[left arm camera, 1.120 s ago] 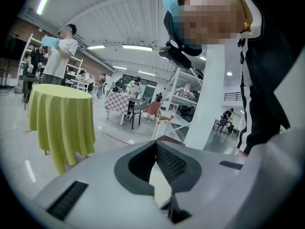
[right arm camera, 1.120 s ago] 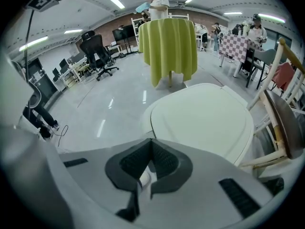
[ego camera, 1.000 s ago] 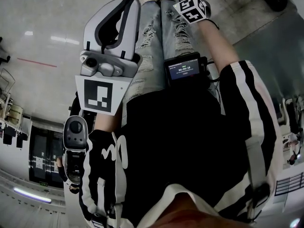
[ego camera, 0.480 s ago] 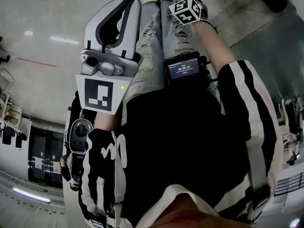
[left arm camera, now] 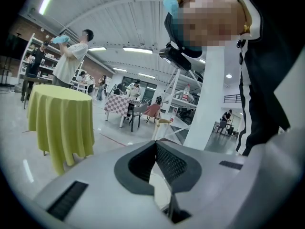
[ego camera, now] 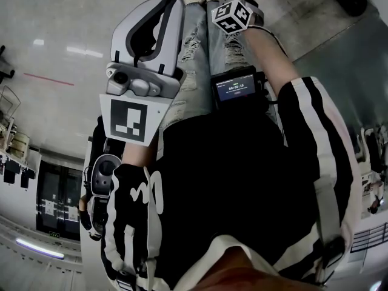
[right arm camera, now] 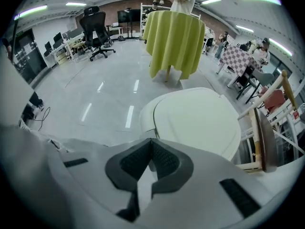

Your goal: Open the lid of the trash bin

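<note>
The right gripper [right arm camera: 151,140] twists slightly inward, jaws together and empty, lining up on the shut bin lid [right arm camera: 198,120]. The left gripper [left arm camera: 156,143], also closed, hangs aside.

Round table under yellow-green cloth [right arm camera: 174,42]. Left of it, black office chair [right arm camera: 97,32]; right of it, checkered-cloth table [right arm camera: 238,58]. Glossy grey floor [right arm camera: 95,89] before it, light-streaked. Strip lights [right arm camera: 76,4] overhead.
</note>
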Motion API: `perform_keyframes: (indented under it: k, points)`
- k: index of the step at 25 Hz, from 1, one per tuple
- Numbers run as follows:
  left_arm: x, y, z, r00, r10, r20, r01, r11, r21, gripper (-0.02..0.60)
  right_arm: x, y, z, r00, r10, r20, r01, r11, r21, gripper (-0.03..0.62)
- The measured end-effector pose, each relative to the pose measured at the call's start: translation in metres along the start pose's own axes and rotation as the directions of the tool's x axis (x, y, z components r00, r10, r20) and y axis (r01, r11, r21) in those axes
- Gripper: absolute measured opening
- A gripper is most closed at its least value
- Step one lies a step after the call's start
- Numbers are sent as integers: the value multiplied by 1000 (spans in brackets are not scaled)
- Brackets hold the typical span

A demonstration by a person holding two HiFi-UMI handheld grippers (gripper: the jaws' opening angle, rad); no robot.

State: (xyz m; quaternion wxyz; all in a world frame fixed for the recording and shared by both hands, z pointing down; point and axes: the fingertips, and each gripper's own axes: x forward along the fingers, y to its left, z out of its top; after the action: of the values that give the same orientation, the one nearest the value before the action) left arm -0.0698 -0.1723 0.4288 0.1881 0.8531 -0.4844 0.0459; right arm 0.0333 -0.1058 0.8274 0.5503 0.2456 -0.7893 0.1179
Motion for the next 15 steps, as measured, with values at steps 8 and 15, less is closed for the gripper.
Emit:
perform_keyframes:
  k: [8, 15]
  points:
    - [-2, 1, 0, 1000, 6, 8, -6, 1000, 4, 8, 3, 2, -1, 999, -41, -14, 40, 997, -64, 5]
    - [-2, 0, 1, 1000, 5, 6, -5, 1000, 7, 8, 5, 0, 1, 998, -60, -35, 56, 994, -90, 5]
